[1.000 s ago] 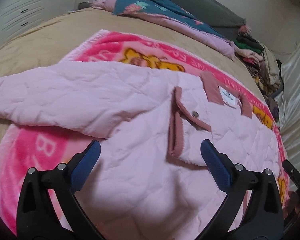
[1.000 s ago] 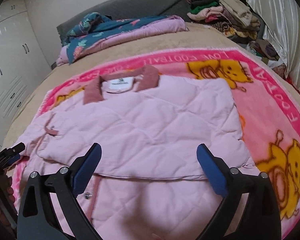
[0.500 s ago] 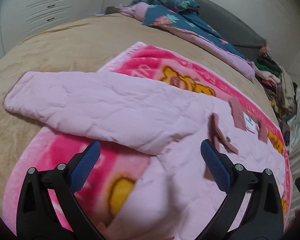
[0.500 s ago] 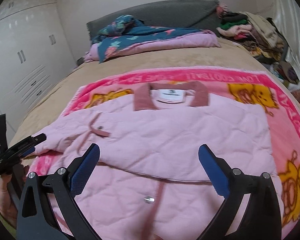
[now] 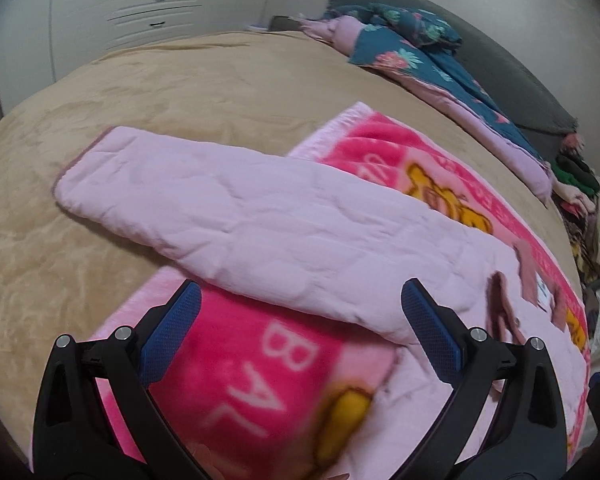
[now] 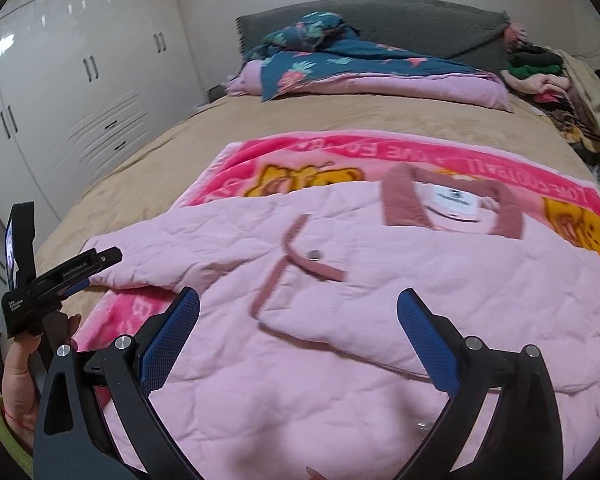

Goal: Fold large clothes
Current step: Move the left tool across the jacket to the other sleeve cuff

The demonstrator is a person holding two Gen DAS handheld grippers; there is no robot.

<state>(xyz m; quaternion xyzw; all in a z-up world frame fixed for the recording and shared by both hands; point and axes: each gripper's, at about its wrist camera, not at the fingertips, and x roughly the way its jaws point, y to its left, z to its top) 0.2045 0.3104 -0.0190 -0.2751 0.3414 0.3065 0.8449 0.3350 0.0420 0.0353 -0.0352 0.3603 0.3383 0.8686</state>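
A pale pink quilted jacket [image 6: 380, 280] with a dusty-rose collar [image 6: 404, 196] lies flat on a bright pink cartoon blanket [image 6: 340, 148]. Its one sleeve [image 5: 204, 200] stretches out to the left onto the tan bedspread [image 5: 180, 92]. My left gripper [image 5: 298, 320] hovers open above the sleeve's lower edge and the blanket, holding nothing. The right gripper [image 6: 298, 332] is open over the jacket's front, nothing between its blue pads. In the right wrist view the left gripper [image 6: 60, 276] shows at the far left, held by a hand.
A folded teal floral quilt [image 6: 340, 64] lies by the grey headboard [image 6: 420, 20]. A heap of clothes [image 6: 552, 76] sits at the bed's right side. White wardrobe doors [image 6: 80, 80] stand along the left.
The left gripper has swung left, from over the jacket's body to over the outstretched sleeve. The right gripper has also turned left, toward the jacket's front flap. Both stayed open.
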